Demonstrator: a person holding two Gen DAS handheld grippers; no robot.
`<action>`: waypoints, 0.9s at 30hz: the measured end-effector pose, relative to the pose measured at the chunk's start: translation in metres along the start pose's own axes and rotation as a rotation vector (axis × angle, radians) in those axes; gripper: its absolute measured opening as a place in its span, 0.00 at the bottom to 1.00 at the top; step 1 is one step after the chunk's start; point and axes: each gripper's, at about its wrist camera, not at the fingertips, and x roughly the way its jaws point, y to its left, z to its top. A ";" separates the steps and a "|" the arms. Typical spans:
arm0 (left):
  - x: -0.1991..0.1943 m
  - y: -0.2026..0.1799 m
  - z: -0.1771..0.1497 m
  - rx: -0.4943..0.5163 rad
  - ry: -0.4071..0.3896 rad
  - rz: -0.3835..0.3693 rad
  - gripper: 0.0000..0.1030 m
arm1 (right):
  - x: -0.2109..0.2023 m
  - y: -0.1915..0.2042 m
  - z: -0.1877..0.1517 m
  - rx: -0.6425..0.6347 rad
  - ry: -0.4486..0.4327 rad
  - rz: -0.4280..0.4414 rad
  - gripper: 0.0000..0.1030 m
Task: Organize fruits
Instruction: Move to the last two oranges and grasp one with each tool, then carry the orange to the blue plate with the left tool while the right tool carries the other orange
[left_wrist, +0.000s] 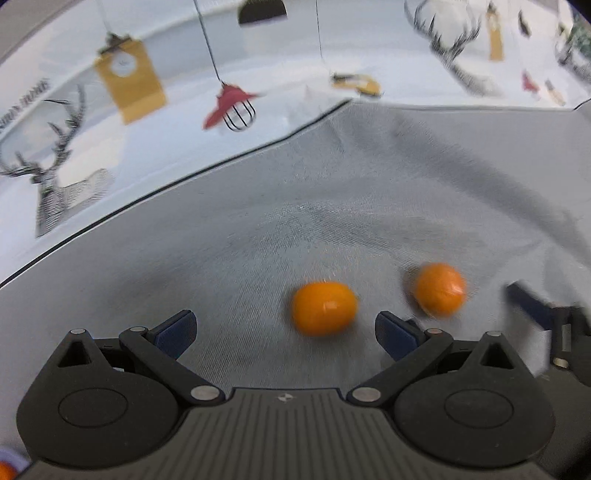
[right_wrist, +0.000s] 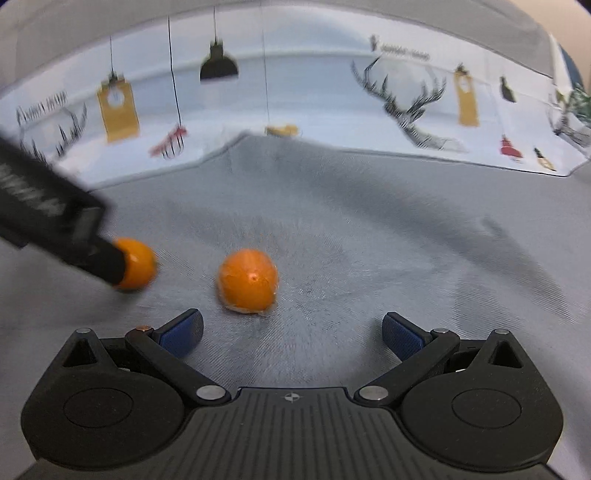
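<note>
Two grippers, both spread wide and empty: left gripper (left_wrist: 284, 334) low over the grey cloth (left_wrist: 258, 229) on the bench, right gripper (right_wrist: 291, 332) likewise. Just beyond the left gripper, slightly right, one orange fruit (left_wrist: 324, 308); a second orange fruit (left_wrist: 439, 288) farther right, near but apart. Beyond the cloth's far edge, a white covering printed with deer and lamps (left_wrist: 177, 122). Motion blur throughout.

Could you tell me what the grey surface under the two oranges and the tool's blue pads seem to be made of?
The grey surface looks like woven fabric: matte, with fine diagonal weave and soft creases. The blue pads look like textured rubber or plastic, though blur leaves that open. The oranges have glossy peel, perhaps wrapped in film.
</note>
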 end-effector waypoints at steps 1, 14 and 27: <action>0.012 -0.001 0.003 0.000 0.012 0.013 1.00 | 0.002 0.000 -0.001 -0.004 -0.041 0.001 0.99; -0.020 0.006 -0.012 0.022 -0.055 -0.088 0.42 | -0.001 0.010 0.006 -0.028 -0.086 0.051 0.37; -0.208 0.068 -0.176 -0.055 -0.009 -0.057 0.42 | -0.165 -0.024 -0.002 0.159 -0.169 0.044 0.37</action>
